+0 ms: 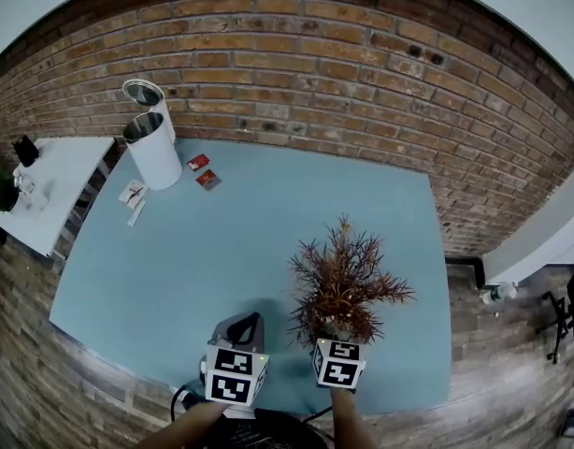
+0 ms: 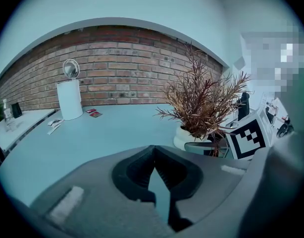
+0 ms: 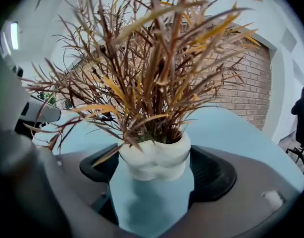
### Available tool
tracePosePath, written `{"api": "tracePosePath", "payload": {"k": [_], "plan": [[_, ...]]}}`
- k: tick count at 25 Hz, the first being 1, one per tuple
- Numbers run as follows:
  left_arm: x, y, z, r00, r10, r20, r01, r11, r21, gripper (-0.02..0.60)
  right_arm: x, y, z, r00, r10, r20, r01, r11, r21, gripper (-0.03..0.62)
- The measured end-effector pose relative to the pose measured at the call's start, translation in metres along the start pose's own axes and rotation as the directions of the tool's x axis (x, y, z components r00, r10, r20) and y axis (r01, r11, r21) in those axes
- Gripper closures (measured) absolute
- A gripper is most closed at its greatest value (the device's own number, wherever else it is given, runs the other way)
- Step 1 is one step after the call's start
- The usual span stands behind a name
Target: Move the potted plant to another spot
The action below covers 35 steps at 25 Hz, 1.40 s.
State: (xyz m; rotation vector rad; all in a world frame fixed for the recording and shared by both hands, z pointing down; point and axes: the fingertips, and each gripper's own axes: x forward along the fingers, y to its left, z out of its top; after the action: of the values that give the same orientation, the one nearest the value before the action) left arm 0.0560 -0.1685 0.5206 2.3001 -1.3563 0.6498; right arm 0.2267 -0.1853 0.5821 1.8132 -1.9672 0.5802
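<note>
Head view: red cards [image 1: 208,180] unreadable; right tool [image 3: 155,173] spread around potted plant [image 1: 343,283].

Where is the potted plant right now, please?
In the head view the potted plant stands front right on the blue table, its pot between the open jaws of the right gripper.

Can't see the pot of the potted plant [image 1: 343,283], lower middle of head view, buried in leaves. Can't read the red packets [image 1: 203,171] upper left. Lost leaf tips past right gripper view's top.
</note>
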Motion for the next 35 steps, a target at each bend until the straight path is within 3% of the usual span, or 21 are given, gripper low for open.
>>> {"api": "tracePosePath", "payload": {"k": [20,35], "plan": [[-0.017,0.047,0.002,1.000,-0.012,0.013,0.011,1.000,0.022,0.581,0.006,0.050,0.003,1.000,0.005,-0.011,-0.005,1.000,-0.001,0.151],[-0.028,0.085,-0.007,1.000,-0.015,0.020,0.016,1.000,-0.025,0.581,0.017,0.093,0.006,0.999,0.024,-0.023,-0.025,1.000,-0.015,0.151]]}}
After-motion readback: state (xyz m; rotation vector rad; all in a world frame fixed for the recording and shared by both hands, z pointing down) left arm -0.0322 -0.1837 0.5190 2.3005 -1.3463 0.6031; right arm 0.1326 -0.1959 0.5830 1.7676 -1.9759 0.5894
